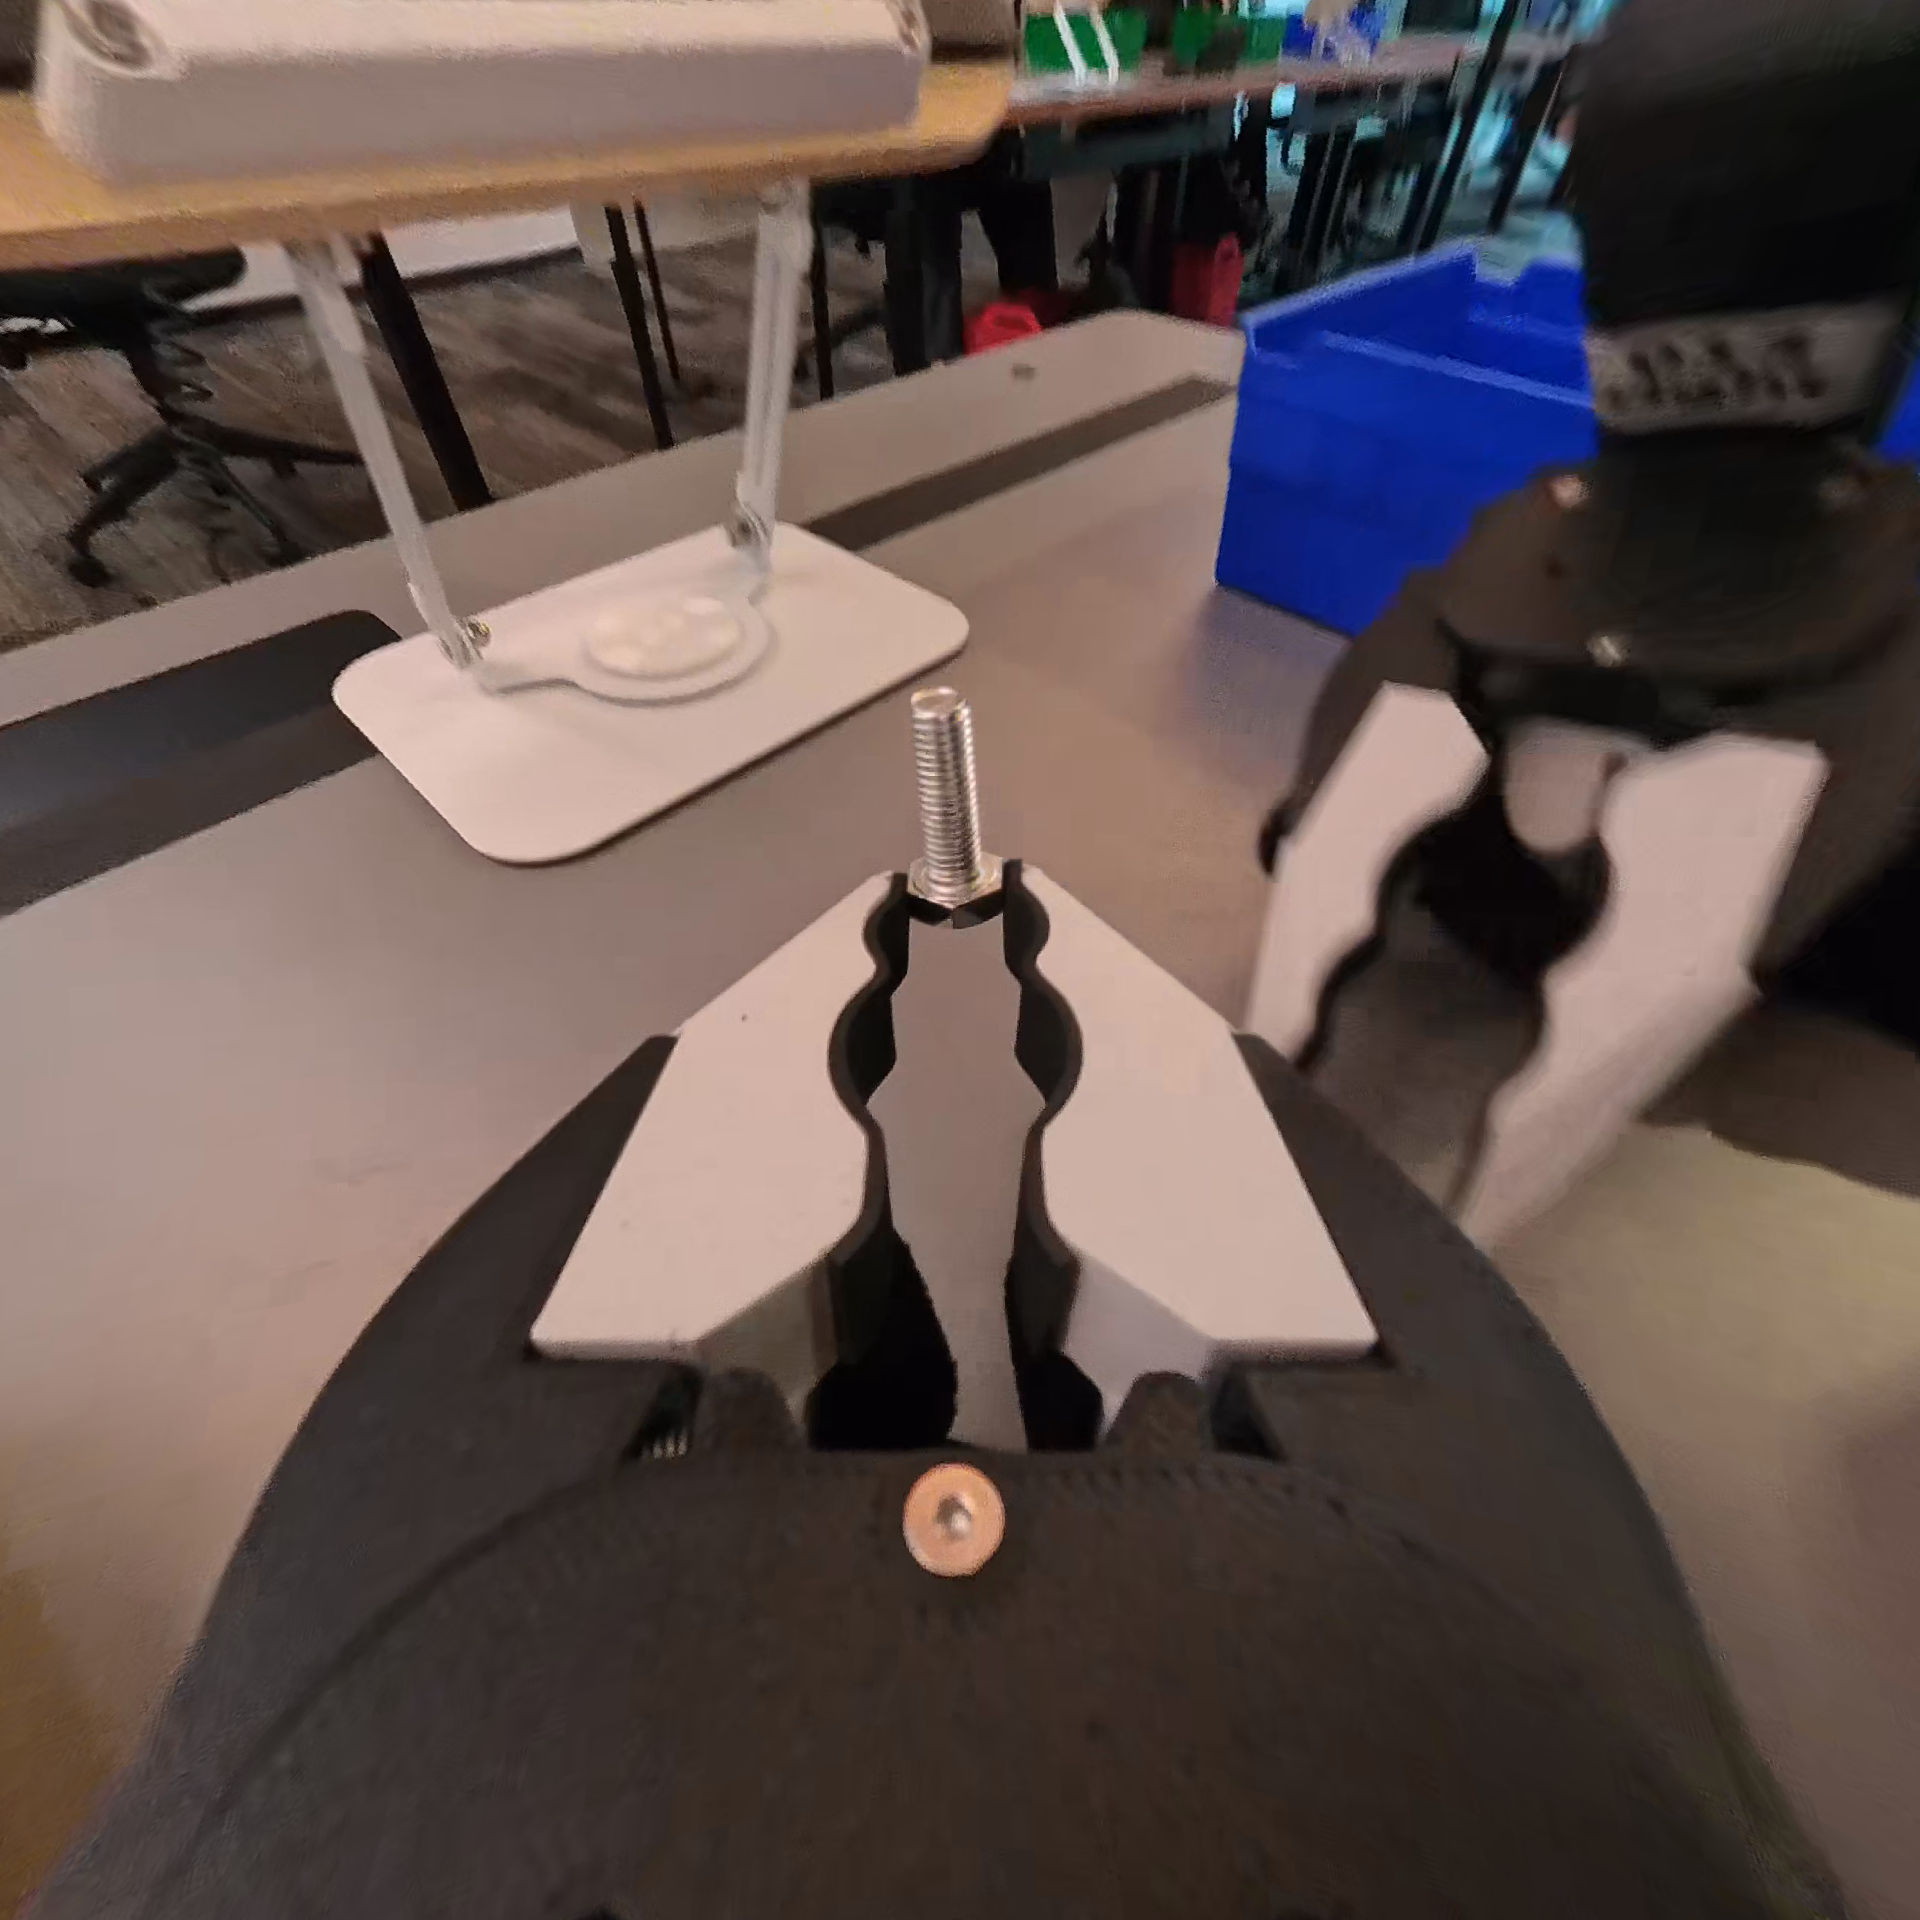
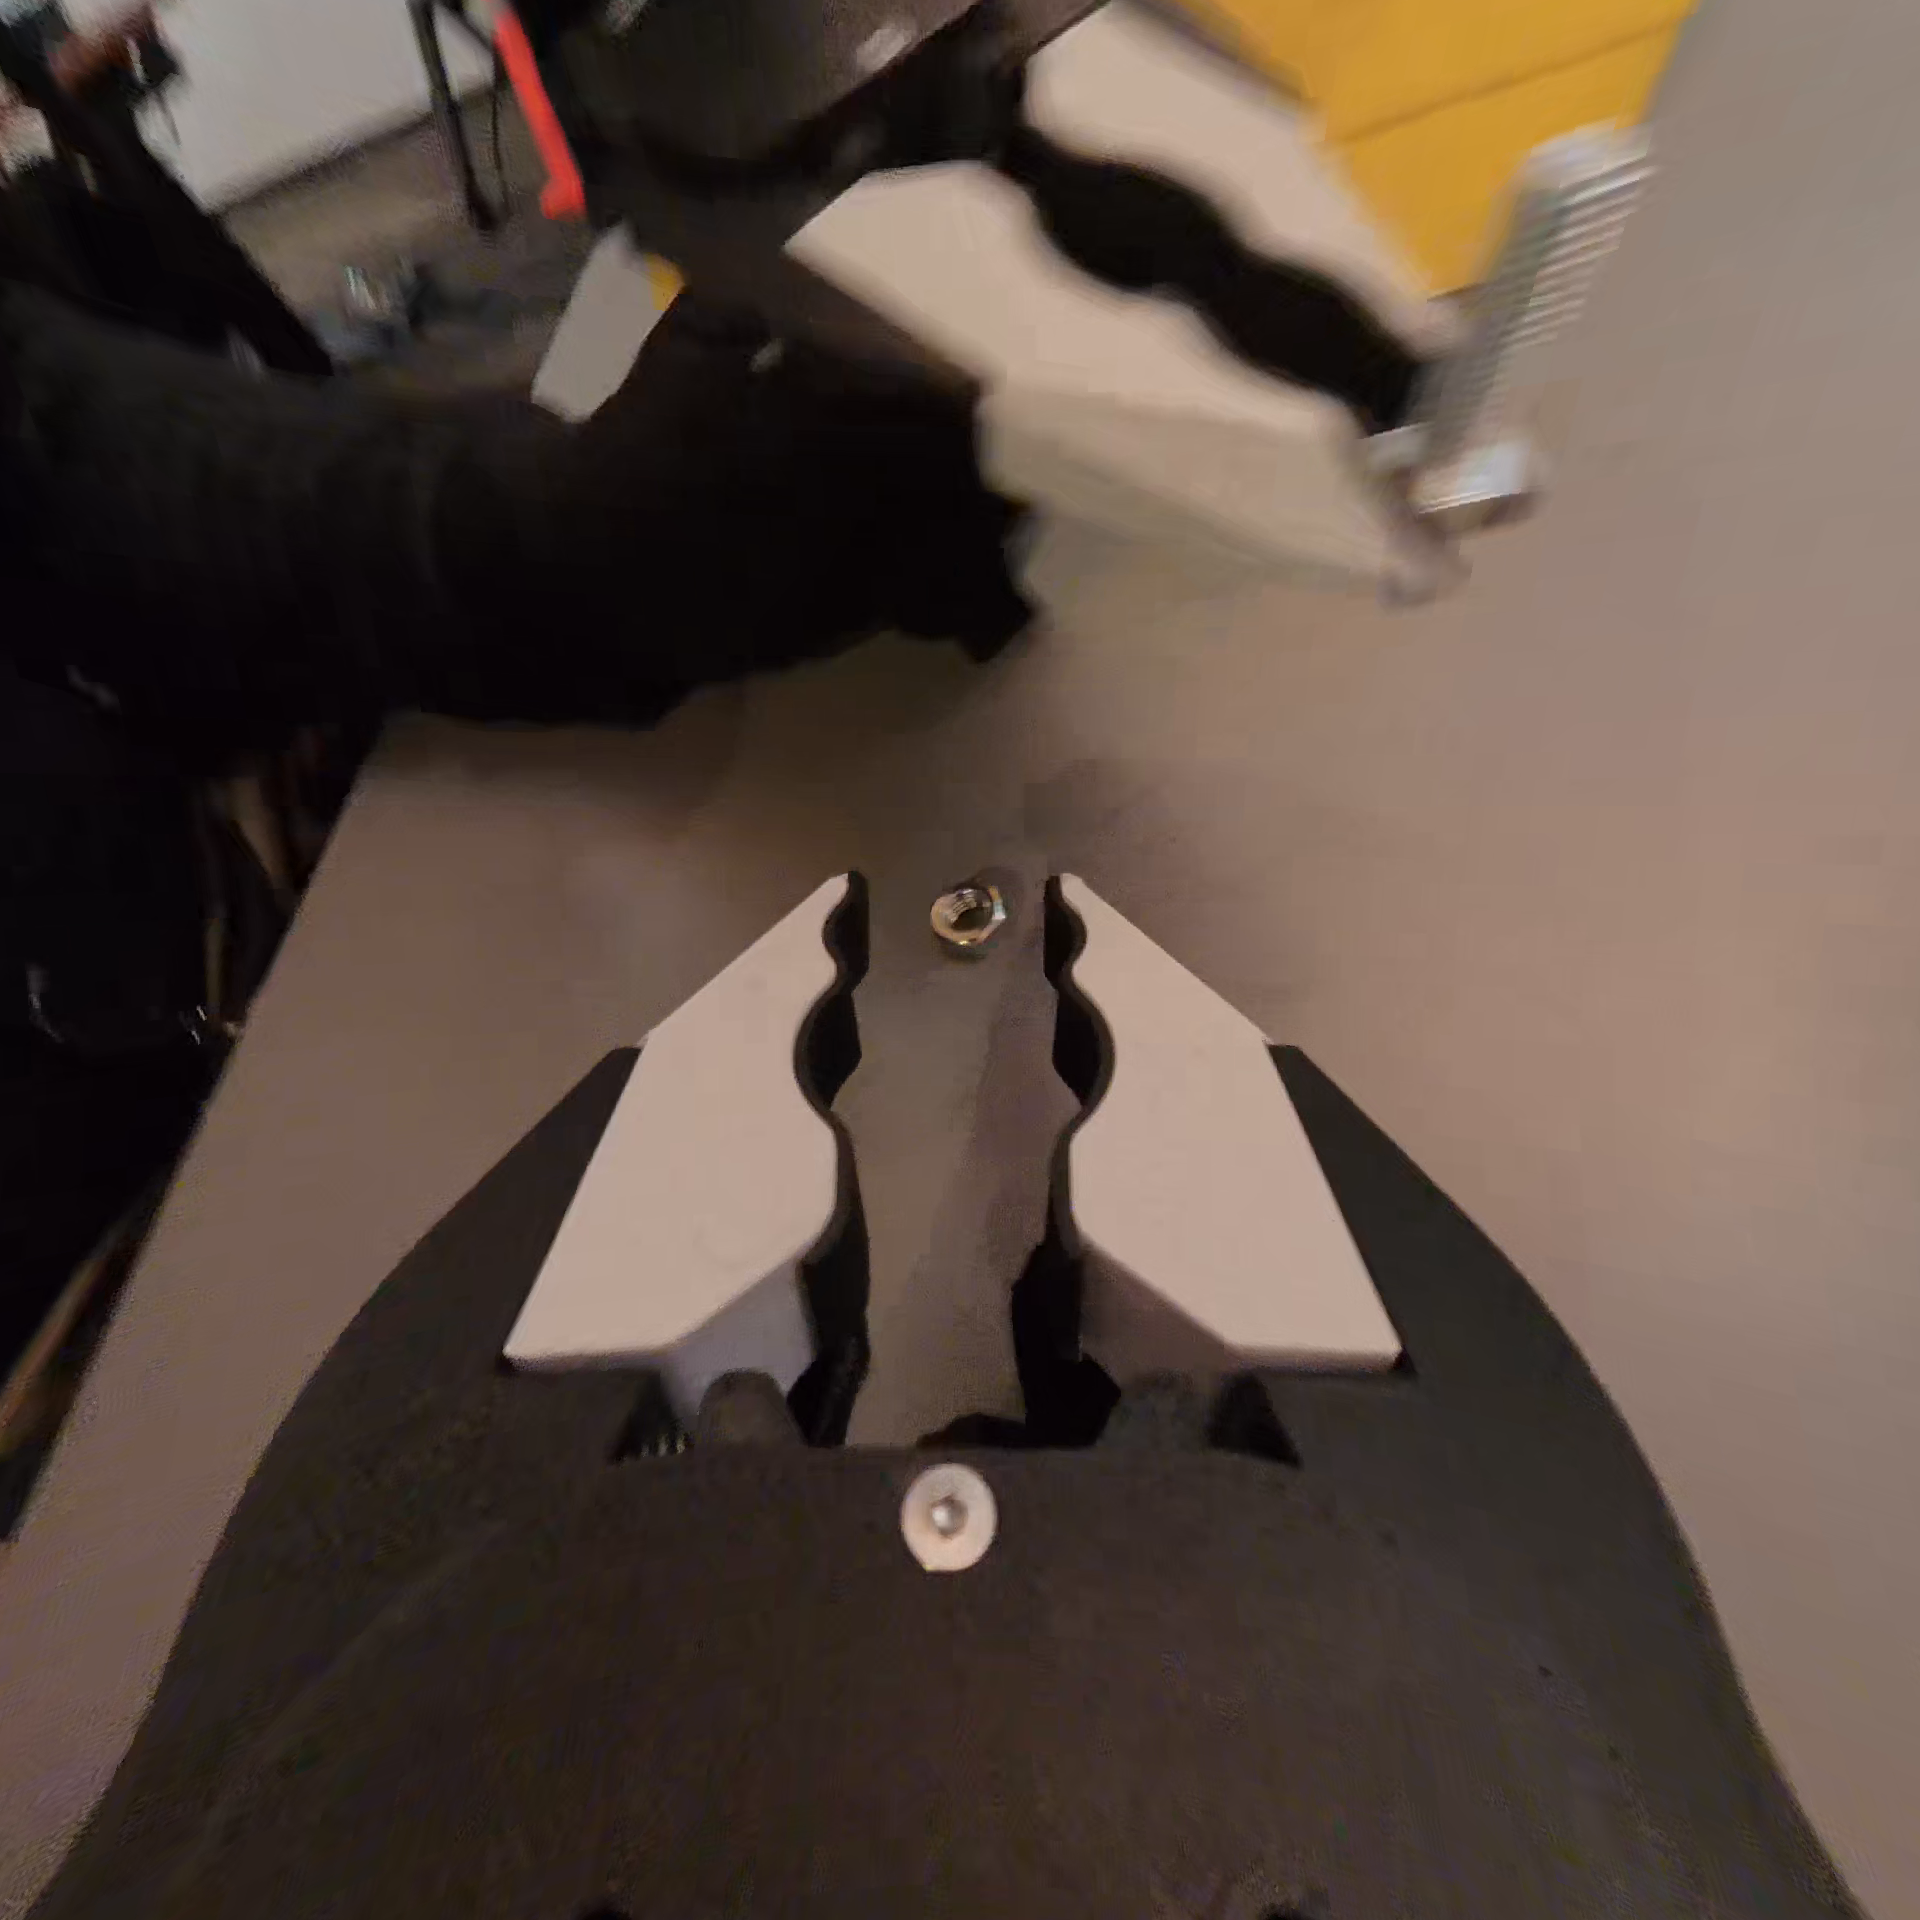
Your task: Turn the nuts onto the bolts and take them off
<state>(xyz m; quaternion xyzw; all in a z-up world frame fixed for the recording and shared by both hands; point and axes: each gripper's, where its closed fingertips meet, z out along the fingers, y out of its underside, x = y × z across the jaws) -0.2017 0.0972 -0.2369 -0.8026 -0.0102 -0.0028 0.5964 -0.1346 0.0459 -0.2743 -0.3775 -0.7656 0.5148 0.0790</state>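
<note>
My left gripper [image 1: 954, 902] is shut on the hex head of a silver bolt [image 1: 943, 790], whose threaded shank stands upright above the grey table. The same bolt [image 2: 1527, 332] and left gripper [image 2: 1434, 488] show blurred at the upper right of the right wrist view. My right gripper [image 2: 956, 904] is open, pointing down at the table, with a small silver nut [image 2: 968, 921] lying flat between its fingertips, untouched. The right gripper also shows at the right of the left wrist view [image 1: 1382, 1122], open.
A white lamp base [image 1: 644, 696] with clear struts stands on the grey table [image 1: 260, 1039] behind the bolt. Blue bins [image 1: 1403, 436] sit at the back right. A yellow box [image 2: 1455, 104] lies far up. A black sleeve [image 2: 416, 540] reaches across. The table edge runs at left.
</note>
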